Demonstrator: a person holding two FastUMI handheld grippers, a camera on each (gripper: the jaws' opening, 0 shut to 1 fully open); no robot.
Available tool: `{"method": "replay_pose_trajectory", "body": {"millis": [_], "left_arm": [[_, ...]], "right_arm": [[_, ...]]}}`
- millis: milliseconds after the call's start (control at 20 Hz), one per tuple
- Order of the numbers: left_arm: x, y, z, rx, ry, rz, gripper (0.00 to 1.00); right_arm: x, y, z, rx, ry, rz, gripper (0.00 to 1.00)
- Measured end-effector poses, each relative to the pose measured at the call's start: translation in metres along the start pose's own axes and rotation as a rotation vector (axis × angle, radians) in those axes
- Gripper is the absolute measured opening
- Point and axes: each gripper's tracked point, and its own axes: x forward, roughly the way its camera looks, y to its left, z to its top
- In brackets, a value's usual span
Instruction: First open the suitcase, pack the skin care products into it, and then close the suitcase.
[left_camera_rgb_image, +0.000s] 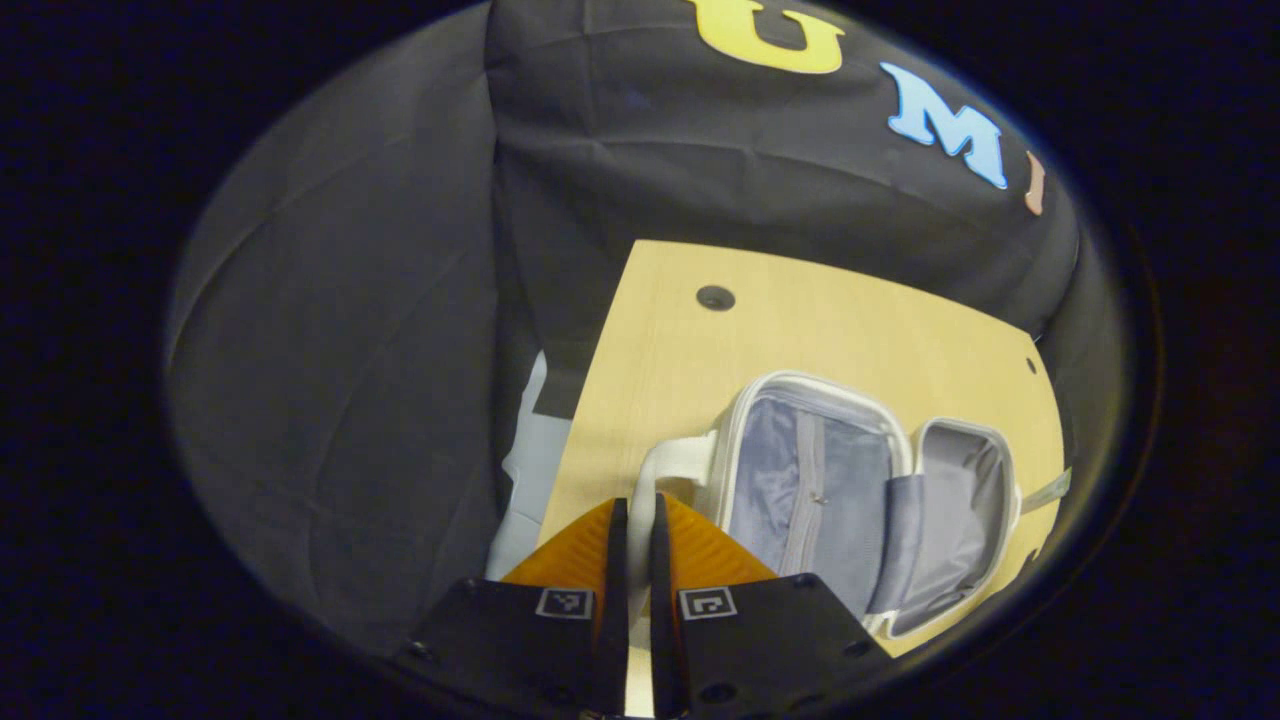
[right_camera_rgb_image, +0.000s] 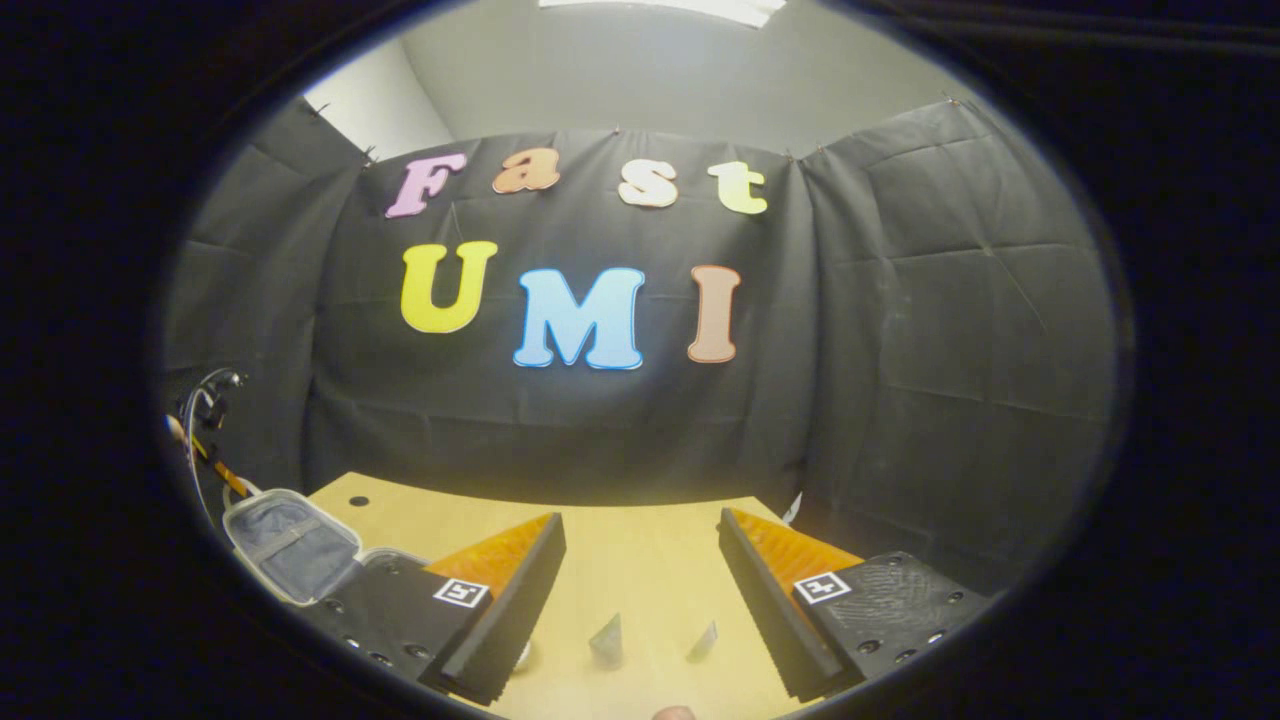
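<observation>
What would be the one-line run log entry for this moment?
suitcase: open on table | left gripper: shut on suitcase handle | right gripper: open, empty

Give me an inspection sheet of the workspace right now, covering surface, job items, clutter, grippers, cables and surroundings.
Surface: light wooden table with a round dark hole near its far edge.
Job's things: white suitcase lies open on the table, grey lining showing in both halves, nothing seen inside; two small silvery items stand on the table ahead of the right gripper, too small to identify.
Clutter: nothing seen.
Grippers: left gripper shut on the suitcase handle; right gripper open, above the table, holding nothing.
Cables: a cable loops beside the suitcase in the right gripper view.
Surroundings: black cloth wall around the table.
</observation>
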Motion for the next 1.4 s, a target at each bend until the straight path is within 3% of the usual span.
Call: {"method": "replay_pose_trajectory", "body": {"millis": [350, 500, 750, 850, 1050, 1400], "left_arm": [[0.052, 0.024, -0.039, -0.081, 0.044, 0.013, 0.18], [0.054, 0.033, -0.044, -0.073, 0.034, 0.068, 0.21], [0.048, 0.032, -0.039, -0.136, -0.054, 0.123, 0.51], [0.033, 0.031, -0.024, -0.16, -0.138, 0.15, 0.89], [-0.008, 0.015, 0.008, -0.174, -0.325, 0.188, 0.92], [-0.094, -0.087, 0.05, -0.169, -0.621, 0.119, 0.92]], "right_arm": [[0.008, 0.009, -0.008, -0.008, 0.035, 0.014, 0.94], [0.009, 0.011, -0.011, -0.004, 0.043, 0.031, 0.94], [0.008, 0.002, -0.012, -0.001, 0.029, 0.047, 0.94], [0.007, -0.007, -0.012, 0.0, 0.021, 0.044, 0.94], [0.006, -0.028, -0.015, 0.009, 0.007, 0.041, 0.94], [0.012, -0.065, -0.027, 0.029, 0.011, 0.067, 0.94]]}}
